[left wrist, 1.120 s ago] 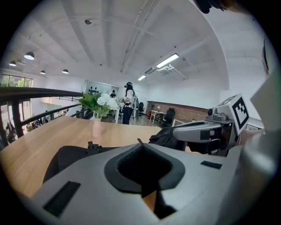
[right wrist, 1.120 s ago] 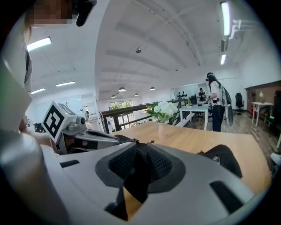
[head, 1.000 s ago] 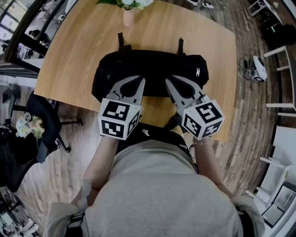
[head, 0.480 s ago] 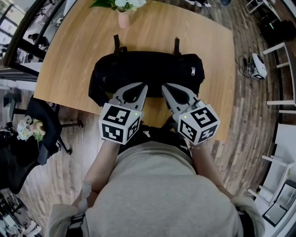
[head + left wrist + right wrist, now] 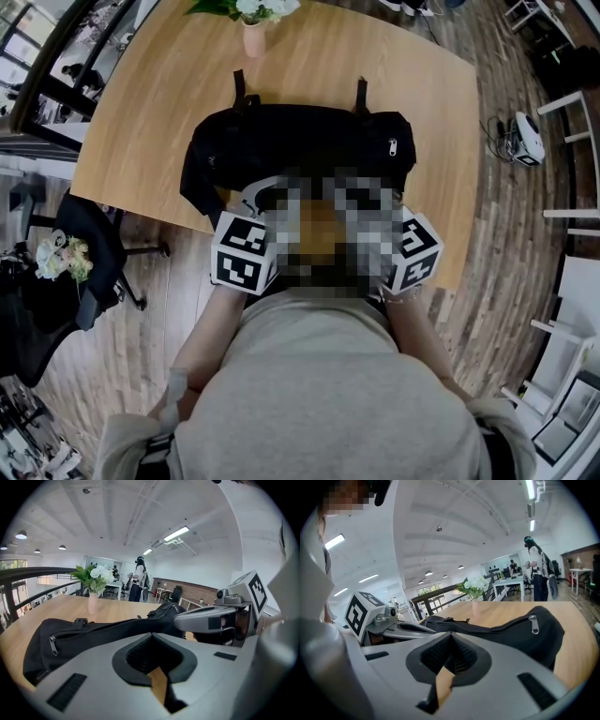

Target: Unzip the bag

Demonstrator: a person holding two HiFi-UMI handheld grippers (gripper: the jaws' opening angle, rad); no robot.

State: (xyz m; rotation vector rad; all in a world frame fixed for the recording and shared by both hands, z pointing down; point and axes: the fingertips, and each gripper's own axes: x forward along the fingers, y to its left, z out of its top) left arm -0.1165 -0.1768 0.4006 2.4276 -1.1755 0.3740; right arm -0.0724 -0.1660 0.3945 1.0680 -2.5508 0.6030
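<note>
On the tabletop there is one black bag and one vase with flowers. Two grippers are present: left gripper, right gripper.

Open-plan office. Pale wooden table with a rounded corner stands on a wood-plank floor. Black office chair off the table's left edge. White furniture frames along the right. Pink vase of white flowers at the table's far edge. White ceiling with strip lights and round downlights. Brick wall far back. Dark railing at one side.
</note>
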